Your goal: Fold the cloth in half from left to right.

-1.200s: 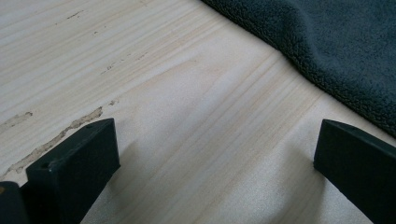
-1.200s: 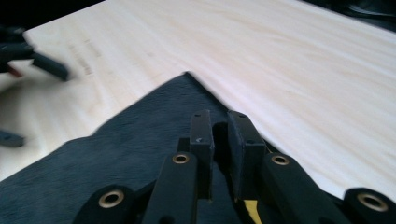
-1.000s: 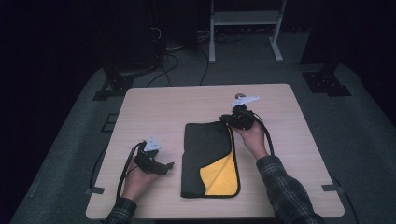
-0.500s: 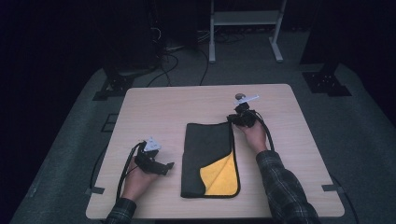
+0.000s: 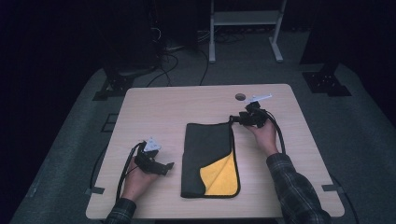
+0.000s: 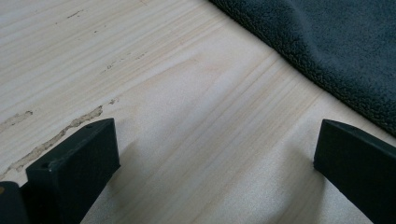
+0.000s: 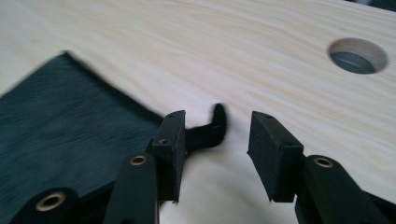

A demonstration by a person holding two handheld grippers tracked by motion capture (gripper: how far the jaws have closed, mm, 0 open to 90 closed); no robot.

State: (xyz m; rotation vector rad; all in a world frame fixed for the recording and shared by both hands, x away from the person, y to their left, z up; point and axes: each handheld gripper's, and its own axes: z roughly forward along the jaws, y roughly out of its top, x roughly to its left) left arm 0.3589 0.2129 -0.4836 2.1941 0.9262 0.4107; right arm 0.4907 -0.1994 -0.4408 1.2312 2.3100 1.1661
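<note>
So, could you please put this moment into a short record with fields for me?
surface: wooden table with a round hole
cloth: dark cloth, folded, yellow inner side showing at its near right corner
left tongs: open, on bare wood left of the cloth
right tongs: just been opening at the cloth's far right corner, its small loop between the jaws, unpressed

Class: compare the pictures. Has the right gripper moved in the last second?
Yes. The right gripper has shifted left, away from the table hole, to the cloth's top right corner; its jaws have just been opening, the cloth's loop between them.
</note>
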